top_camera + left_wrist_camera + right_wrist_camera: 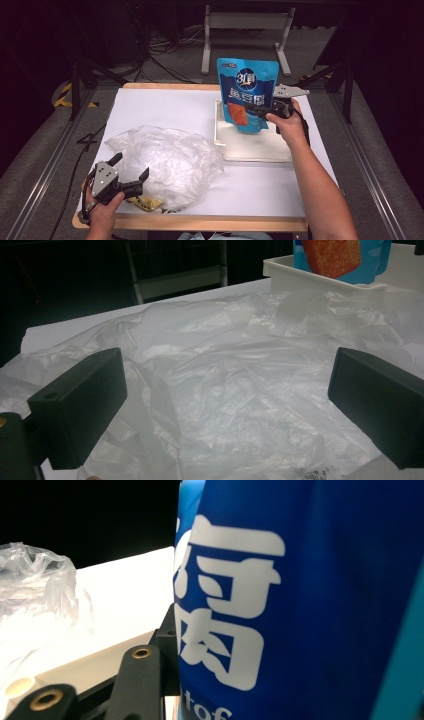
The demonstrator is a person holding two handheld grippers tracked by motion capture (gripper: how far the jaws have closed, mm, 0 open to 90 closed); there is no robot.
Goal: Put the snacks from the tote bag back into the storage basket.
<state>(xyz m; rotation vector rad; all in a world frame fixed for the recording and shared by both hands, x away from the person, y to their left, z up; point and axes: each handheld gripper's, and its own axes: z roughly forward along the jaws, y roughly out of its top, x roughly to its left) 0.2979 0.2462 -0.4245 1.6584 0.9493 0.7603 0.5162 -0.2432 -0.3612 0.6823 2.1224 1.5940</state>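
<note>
Where the high view looks down on the white table (165,107), a blue snack pouch (247,92) stands upright in a shallow white tray (255,147) at the right of the tabletop. The right gripper (261,111) pinches the pouch at its right edge, low on the pack, with the person's right hand (289,125) behind it. A crumpled clear plastic bag (167,162) sprawls over the near left of the table, just beside the tray's left wall. The left gripper (131,172) sits at the bag's near left edge with its jaws spread wide and nothing between them, held by the left hand (102,212). Something yellow (145,203) peeks from under the bag's near side. Beyond the table stand a pale metal frame (245,30) and loose cables on the floor.

From the left gripper view, the two black jaws stand far apart over the plastic bag (225,385), which covers the table ahead. The tray (320,277) rises behind it, with the pouch (345,257) inside.

From the right gripper view, the pouch (310,600) with its white lettering blocks most of the sight; one jaw presses its left face, the other is hidden. The plastic bag (35,585) lies far left, and the tray (75,662) below.
</note>
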